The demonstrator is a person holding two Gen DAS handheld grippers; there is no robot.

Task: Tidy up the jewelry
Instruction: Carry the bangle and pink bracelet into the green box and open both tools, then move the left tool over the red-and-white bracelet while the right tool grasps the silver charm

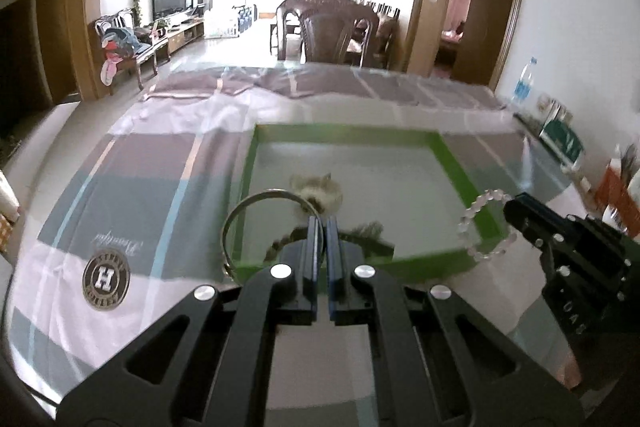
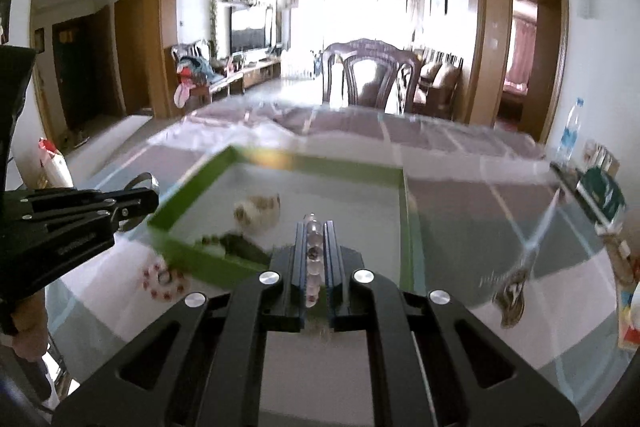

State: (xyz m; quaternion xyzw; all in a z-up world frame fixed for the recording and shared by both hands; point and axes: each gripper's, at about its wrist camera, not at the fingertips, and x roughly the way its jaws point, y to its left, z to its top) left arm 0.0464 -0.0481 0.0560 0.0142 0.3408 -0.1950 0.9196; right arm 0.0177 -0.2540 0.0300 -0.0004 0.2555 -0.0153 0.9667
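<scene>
A green-rimmed tray lies on the table; it also shows in the right wrist view. My left gripper is shut on a silver bangle and holds it over the tray's near left corner. My right gripper is shut on a clear bead bracelet; that bracelet hangs over the tray's right rim. Inside the tray lie a pale fluffy hair piece and a dark braided piece. A red-and-white bead bracelet lies on the cloth outside the tray.
The table carries a striped cloth with a round logo under a glass top. A water bottle, a green box and other items stand along the right edge. Dining chairs stand beyond the far edge.
</scene>
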